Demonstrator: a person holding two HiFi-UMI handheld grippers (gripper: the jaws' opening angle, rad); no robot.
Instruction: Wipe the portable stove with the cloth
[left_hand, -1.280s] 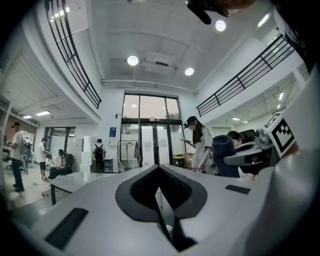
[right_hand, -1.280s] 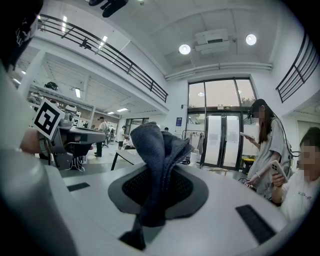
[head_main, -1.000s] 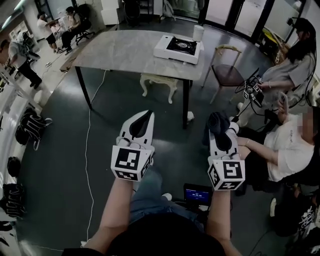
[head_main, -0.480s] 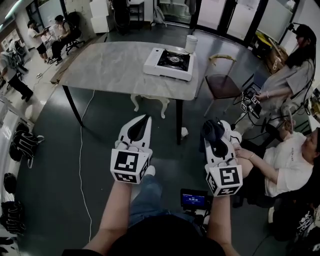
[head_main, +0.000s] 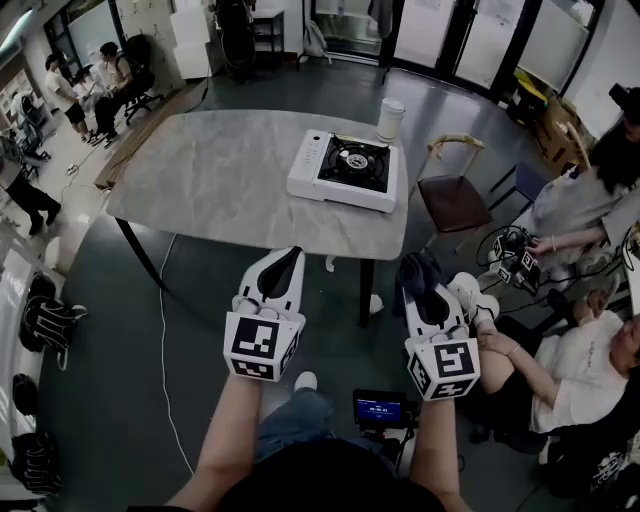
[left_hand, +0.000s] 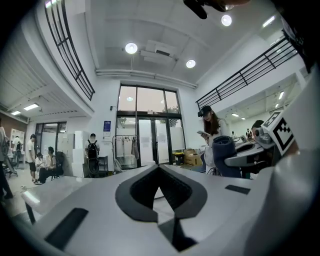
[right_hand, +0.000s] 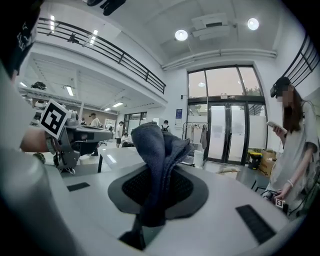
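The person holds both grippers out in front, low and over the dark floor (head_main: 120, 400), on the near side of the counter (head_main: 220, 170). The left gripper (head_main: 285, 262) has its jaws pressed together, and there is nothing between them. The right gripper (head_main: 432, 296) has its jaws pinching the cloth (head_main: 416, 270). The cloth is dark blue and soft. It is bunched up and sticks out past the tips of the jaws in a floppy lump. The two grippers are side by side with a gap between them, and they do not touch. The portable stove (head_main: 343, 170) is white with a black top and a round burner in the middle. It sits flat on the grey counter, close to the right end. It is well apart from both grippers and from the cloth. A white cup (head_main: 391, 120) stands up straight on the counter just behind the stove, near the far corner. A chair (head_main: 452, 195) with a dark seat stands on the floor beside the right end of the counter. A person (head_main: 575, 330) in a white top sits on the right, near the right gripper. A small screen (head_main: 380, 410) glows blue down low, between the arms of the person who holds the grippers. More people are far off at the back left of the room.
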